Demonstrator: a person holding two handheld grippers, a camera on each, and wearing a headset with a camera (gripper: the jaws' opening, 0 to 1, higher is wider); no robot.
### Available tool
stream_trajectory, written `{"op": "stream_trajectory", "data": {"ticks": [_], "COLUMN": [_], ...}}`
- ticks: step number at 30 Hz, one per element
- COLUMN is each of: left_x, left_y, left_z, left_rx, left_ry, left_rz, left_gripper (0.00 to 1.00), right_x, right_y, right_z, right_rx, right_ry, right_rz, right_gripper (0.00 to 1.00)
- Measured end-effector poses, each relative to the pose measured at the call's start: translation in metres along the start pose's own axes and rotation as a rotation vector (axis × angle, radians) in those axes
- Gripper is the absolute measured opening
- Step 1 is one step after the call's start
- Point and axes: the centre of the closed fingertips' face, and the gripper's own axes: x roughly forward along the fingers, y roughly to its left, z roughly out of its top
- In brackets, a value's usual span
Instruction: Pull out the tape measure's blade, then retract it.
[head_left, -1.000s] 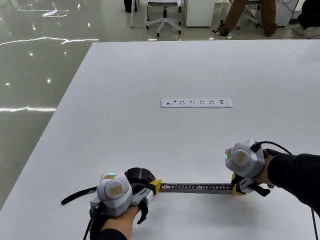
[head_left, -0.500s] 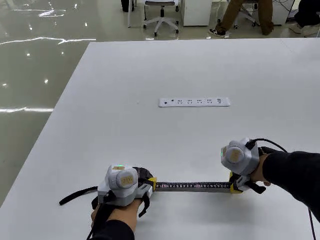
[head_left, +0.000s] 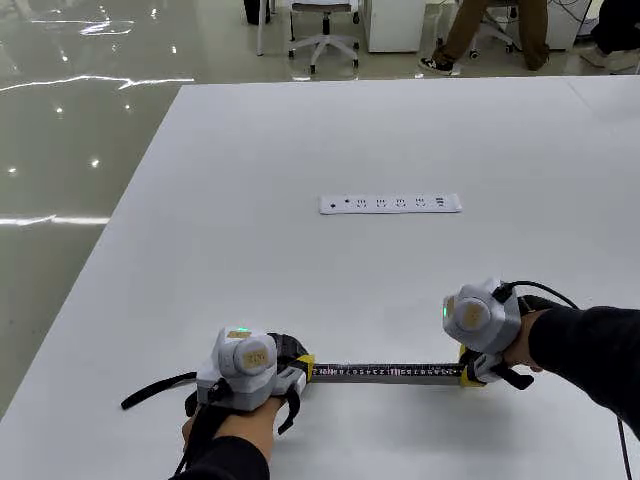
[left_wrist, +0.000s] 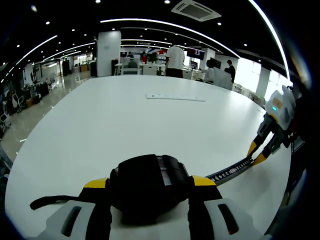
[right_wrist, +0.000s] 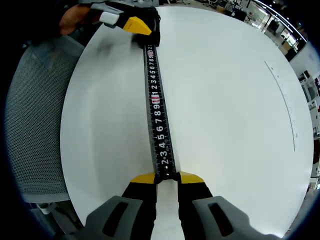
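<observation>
L tool (left_wrist: 149, 181) grips case (left_wrist: 150, 192), R tool (right_wrist: 167, 178) pinches blade (right_wrist: 156, 110), numerals legible right gripper view

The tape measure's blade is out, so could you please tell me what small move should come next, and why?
Probably ease the right gripper toward the case, letting the blade retract. The blade is already drawn out between the grippers, its tip pinched, and the left gripper clamps the case.
</observation>
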Motion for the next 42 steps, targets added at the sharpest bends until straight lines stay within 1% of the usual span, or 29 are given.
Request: {"op": "stream_trajectory", "data": {"ticks": [1, 4, 7, 17, 25, 42], "left_x": [0.0, 0.001, 0.0, 0.001, 0.002, 0.002], "left_y": [0.0, 0.0, 0.0, 0.0, 0.0, 0.001], "left_z": [0.0, 0.0, -0.001, -0.001, -0.001, -0.001], "left_rx": [0.0, -0.002, -0.004, -0.009, -0.008, -0.016], "left_ry": [0.001, 0.004, 0.006, 0.014, 0.014, 0.018], "left_rz": [0.0, -0.002, -0.002, -0.007, -0.006, -0.01], "left_gripper": [0.58, 0.58, 0.58, 0.58, 0.58, 0.58], "right_x": [0.0, 0.0, 0.0, 0.001, 0.003, 0.007], "right_y": [-0.001, -0.001, 0.0, 0.001, 0.001, 0.003], "right_z": [0.0, 0.002, 0.004, 0.016, 0.021, 0.038], "right_rx": [-0.004, 0.031, 0.017, 0.02, 0.019, 0.022], "right_ry": [-0.001, -0.009, -0.017, -0.034, -0.042, -0.078], "right_rz": [0.0, -0.004, -0.007, -0.007, -0.012, -0.009], "right_gripper": [0.1, 0.1, 0.1, 0.1, 0.1, 0.1]}}
